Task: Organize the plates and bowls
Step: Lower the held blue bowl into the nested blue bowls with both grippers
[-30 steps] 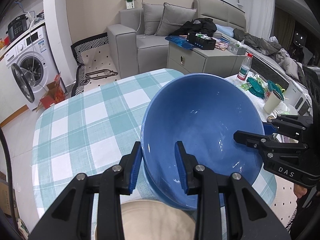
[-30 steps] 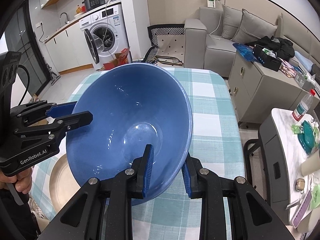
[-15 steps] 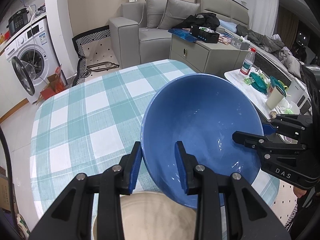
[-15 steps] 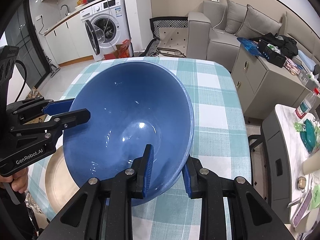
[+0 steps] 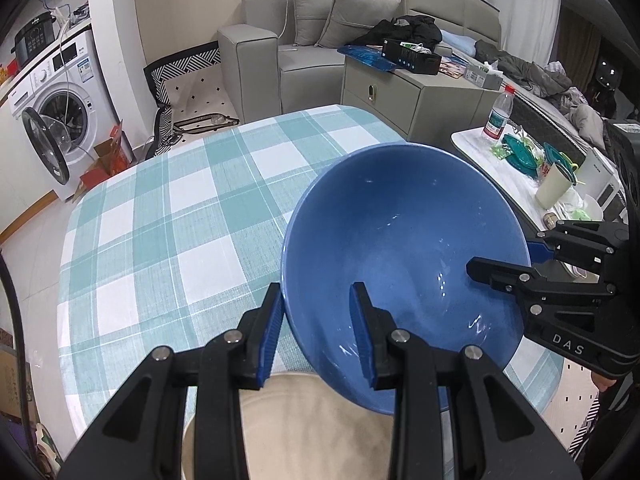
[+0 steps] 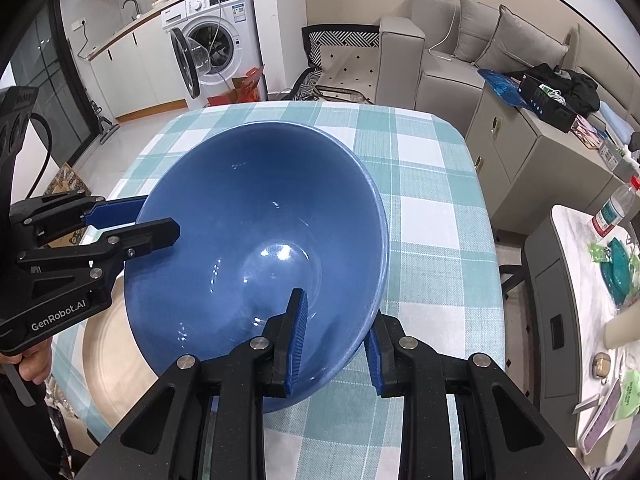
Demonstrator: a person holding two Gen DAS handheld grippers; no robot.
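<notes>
A large blue bowl (image 5: 404,240) is held tilted above the table by both grippers; it also shows in the right wrist view (image 6: 256,240). My left gripper (image 5: 318,332) is shut on the bowl's near rim, one finger inside and one outside. My right gripper (image 6: 334,340) is shut on the opposite rim in the same way. Each gripper shows in the other's view, clamped on the rim. A beige plate (image 5: 320,432) lies on the table just under the bowl, partly hidden; it also shows in the right wrist view (image 6: 112,356).
The table has a teal and white checked cloth (image 5: 168,216). A grey cabinet (image 5: 416,96) and a sofa (image 5: 280,52) stand beyond it. A side table (image 5: 520,168) with a bottle and cups is at the right. A washing machine (image 6: 216,48) stands at the back.
Both grippers have carried the bowl lower and nearer to me, over the beige plate. The grip on the rim is unchanged.
</notes>
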